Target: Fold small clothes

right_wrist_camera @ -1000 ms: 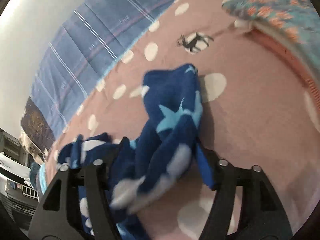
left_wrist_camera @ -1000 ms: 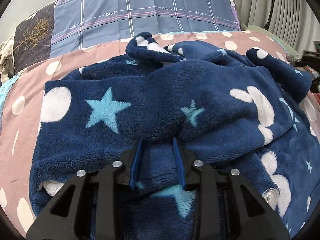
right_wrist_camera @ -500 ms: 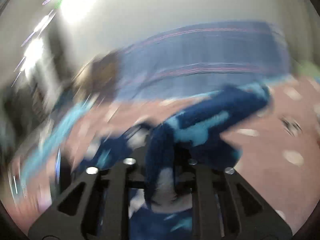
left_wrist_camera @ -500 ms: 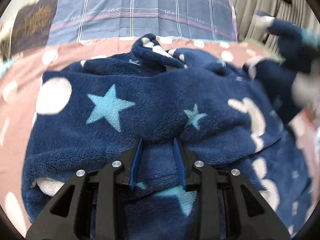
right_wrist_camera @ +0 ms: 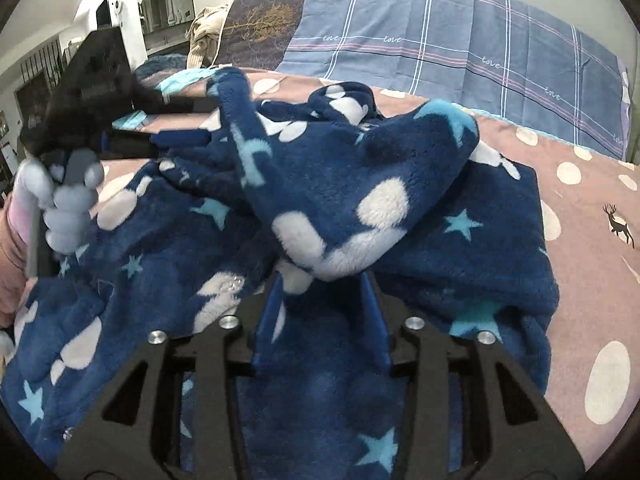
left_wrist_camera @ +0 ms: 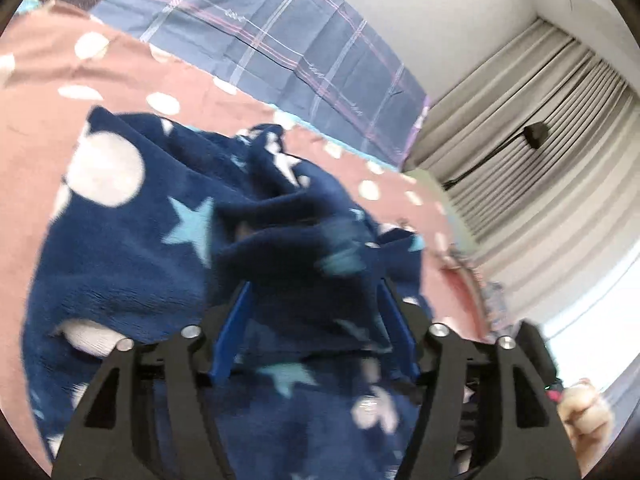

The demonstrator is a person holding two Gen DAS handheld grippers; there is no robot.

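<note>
The navy fleece garment [right_wrist_camera: 320, 184], patterned with stars and white blobs, lies heaped on the pink spotted bedspread [right_wrist_camera: 592, 240] in the middle of both views, with a checked blue pillow [right_wrist_camera: 460, 44] along the upper edge of the frame behind it. In the right wrist view the right hand-held gripper [right_wrist_camera: 322, 312] sits at the lower centre with a sleeve-like flap draped over the body of the garment just ahead of its blue fingers [right_wrist_camera: 268, 320]; its jaws have just been opening and stand partly apart, and the flap's white-tipped end lies at their mouth rather than pinched, which reads as the sleeve being let go once it has been brought across onto the body. In the left wrist view the left hand-held gripper [left_wrist_camera: 316, 320] has also just been opening: its fingers [left_wrist_camera: 234, 324] stand wide with a bunched fold of fleece between them, though that part of the picture is blurred and I cannot say whether the pads touch the cloth. The same gripper shows at the upper left of the right wrist view, held in a person's hand [right_wrist_camera: 70, 204] at the garment's far edge, probably so the body stays anchored while the sleeve is laid. The fold looks early; the pile is far from flat.
</note>
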